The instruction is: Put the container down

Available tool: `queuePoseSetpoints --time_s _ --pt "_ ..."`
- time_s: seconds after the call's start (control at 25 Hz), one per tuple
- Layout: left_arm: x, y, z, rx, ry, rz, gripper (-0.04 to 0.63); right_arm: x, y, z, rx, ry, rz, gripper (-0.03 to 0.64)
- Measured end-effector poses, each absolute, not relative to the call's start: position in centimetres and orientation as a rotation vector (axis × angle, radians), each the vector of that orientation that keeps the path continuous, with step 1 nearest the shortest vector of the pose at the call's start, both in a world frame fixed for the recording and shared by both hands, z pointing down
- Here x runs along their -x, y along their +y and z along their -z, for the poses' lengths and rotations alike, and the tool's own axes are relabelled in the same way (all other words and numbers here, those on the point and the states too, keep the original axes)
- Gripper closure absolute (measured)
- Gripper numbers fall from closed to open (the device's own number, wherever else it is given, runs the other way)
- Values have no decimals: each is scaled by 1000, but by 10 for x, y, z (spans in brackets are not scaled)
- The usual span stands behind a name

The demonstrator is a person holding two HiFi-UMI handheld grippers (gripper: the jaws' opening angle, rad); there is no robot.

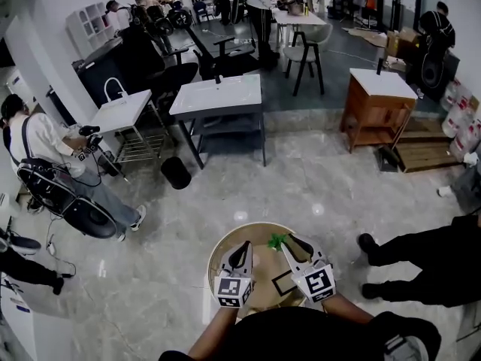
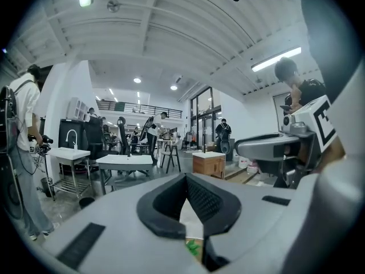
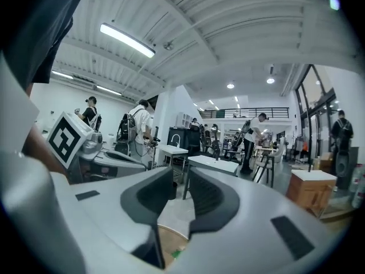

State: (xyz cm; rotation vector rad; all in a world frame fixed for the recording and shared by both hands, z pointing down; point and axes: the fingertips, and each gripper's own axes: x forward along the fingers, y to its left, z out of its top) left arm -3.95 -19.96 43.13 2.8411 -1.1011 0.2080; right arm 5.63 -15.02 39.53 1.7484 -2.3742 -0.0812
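A round wooden table [image 1: 225, 256] stands right below me. On it, by the right gripper's body, lies a small black-rimmed square container [image 1: 284, 283]. A small green thing [image 1: 276, 241] sits at the far edge, just left of my right gripper [image 1: 290, 241]. In the right gripper view the jaws [image 3: 181, 181] stand a narrow gap apart with only floor and table edge between them. My left gripper [image 1: 242, 253] hovers over the table's left half. Its fingertips [image 2: 185, 180] touch and hold nothing. The green thing [image 2: 194, 248] shows low between the jaws.
Grey sink tables [image 1: 218, 96] and a wooden cabinet [image 1: 376, 104] stand beyond on the marble floor. A black bin [image 1: 176, 173] sits near the table. A seated person [image 1: 45, 156] is at the left, and someone's legs [image 1: 421, 262] stand close on the right.
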Motion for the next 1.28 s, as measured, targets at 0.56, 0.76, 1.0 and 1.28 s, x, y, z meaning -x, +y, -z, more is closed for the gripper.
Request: queuePoseSetpoints --time_s 0.56,0.76,1.0,1.28 --pt "48 -198 -408 -2876 -1124 -178 598 -63 -151 -367 -1834 -2362 162 618" --pt "46 -197 -402 -2874 -1113 -163 597 -66 -153 -362 -1856 -2350 173 618" --pt "46 -191 -393 -2896 -1115 -157 598 -74 -152 -351 -1931 -2346 167 618" --pt "45 -183 -396 -2892 -1107 -155 598 -85 -148 -343 -2013 -2322 206 618"
